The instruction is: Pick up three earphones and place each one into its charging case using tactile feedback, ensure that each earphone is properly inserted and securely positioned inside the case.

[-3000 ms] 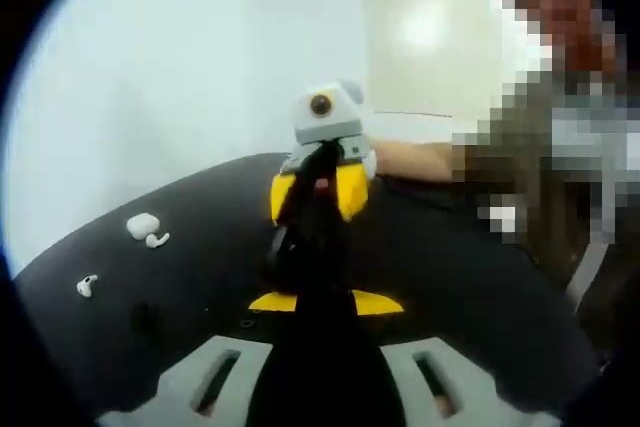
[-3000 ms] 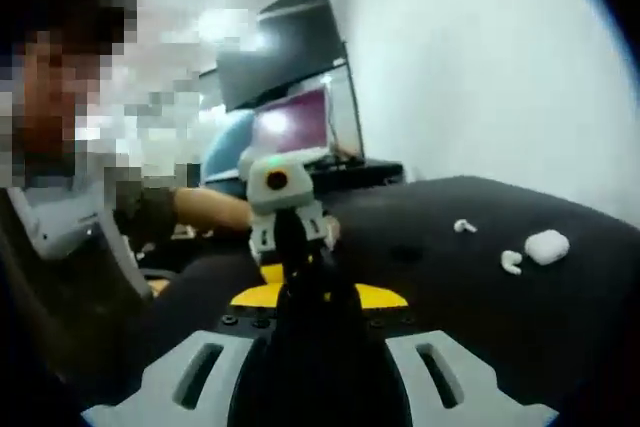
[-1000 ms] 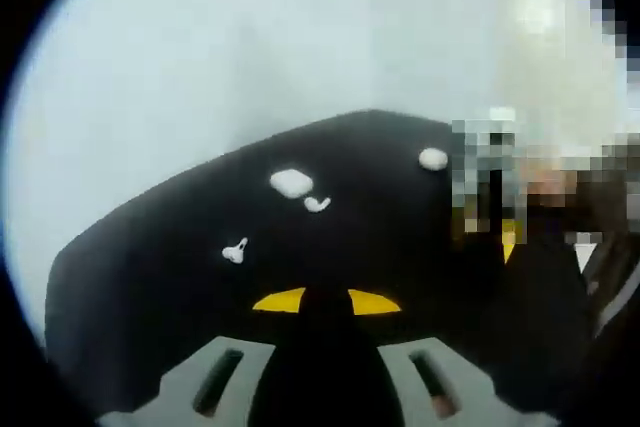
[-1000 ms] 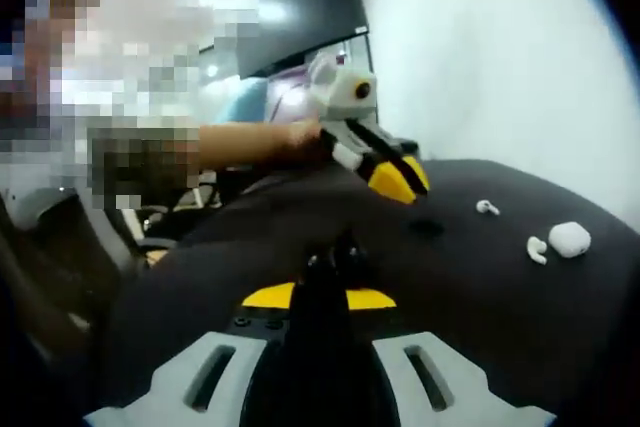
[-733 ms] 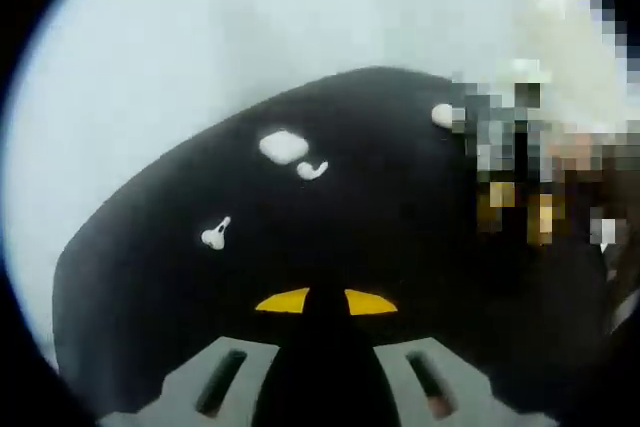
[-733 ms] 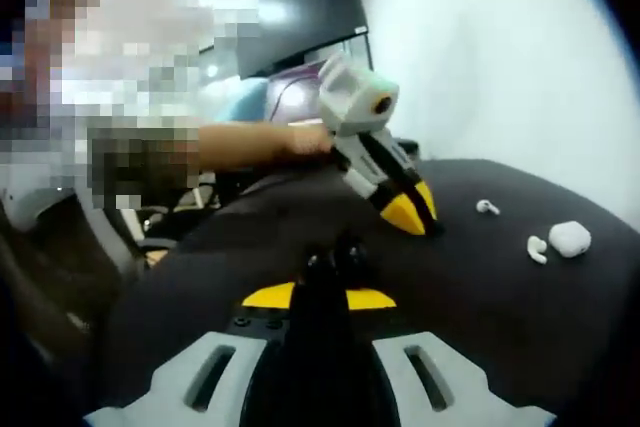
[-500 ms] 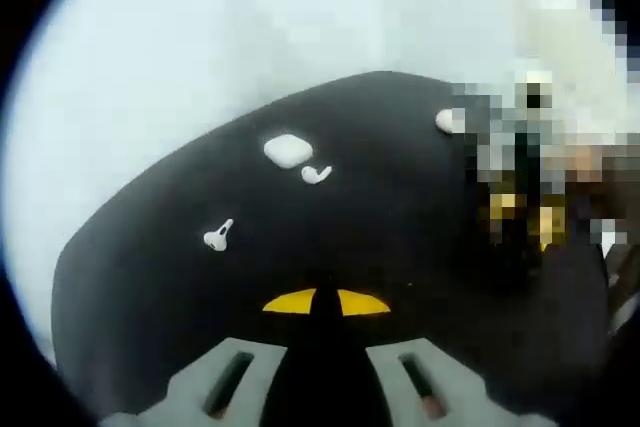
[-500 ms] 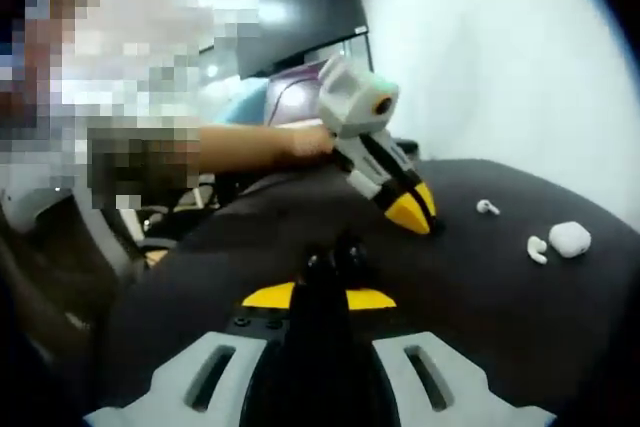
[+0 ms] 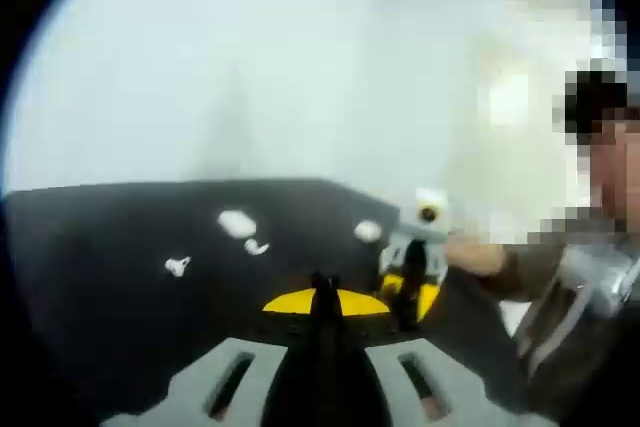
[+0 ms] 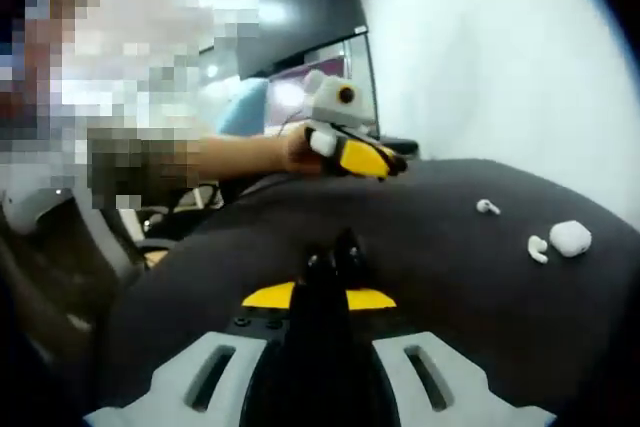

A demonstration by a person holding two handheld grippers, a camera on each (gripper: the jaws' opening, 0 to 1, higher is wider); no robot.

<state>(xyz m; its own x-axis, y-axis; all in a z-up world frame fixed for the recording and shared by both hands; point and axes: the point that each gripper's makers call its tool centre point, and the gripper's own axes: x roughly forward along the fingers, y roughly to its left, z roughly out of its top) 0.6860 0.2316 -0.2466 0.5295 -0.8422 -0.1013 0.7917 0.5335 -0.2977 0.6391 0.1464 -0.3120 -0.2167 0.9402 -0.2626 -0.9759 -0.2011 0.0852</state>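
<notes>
Left gripper [image 9: 325, 297]: jaws pressed together, yellow tips meeting, nothing between them. In the right gripper view it [image 10: 370, 159] appears held in a hand [image 10: 297, 150], lifted clear of the table and lying roughly level, tips toward the wall.

Right gripper [image 10: 340, 257]: jaws closed in a narrow line, carrying nothing, poised above the table. In the left gripper view it [image 9: 412, 292] stands at the right, yellow tips down near the tabletop, a hand [image 9: 475, 259] and sleeve [image 9: 530, 267] behind it.

Table [image 10: 450, 277]: black matte top, curved far edge.

Charging case [image 10: 570, 238]: white, rounded, lid closed as far as can be told; on the table toward the wall side. In the left gripper view it [image 9: 236, 223] lies left of centre.

Earphone, first [image 10: 537, 249]: white, lying just beside the case. In the left gripper view [image 9: 257, 247] it sits just below and right of the case.

Earphone, second [image 10: 487, 207]: white, lying apart from the case, farther along the table. In the left gripper view [image 9: 177, 266] it lies to the left of the case.

Second white rounded object [image 9: 367, 231]: on the table near the far edge, just beside the right gripper; too blurred to tell whether case or earphone.

Monitor [image 10: 300, 42]: dark, beyond the table.

Wall [image 9: 250, 67]: plain, pale.
</notes>
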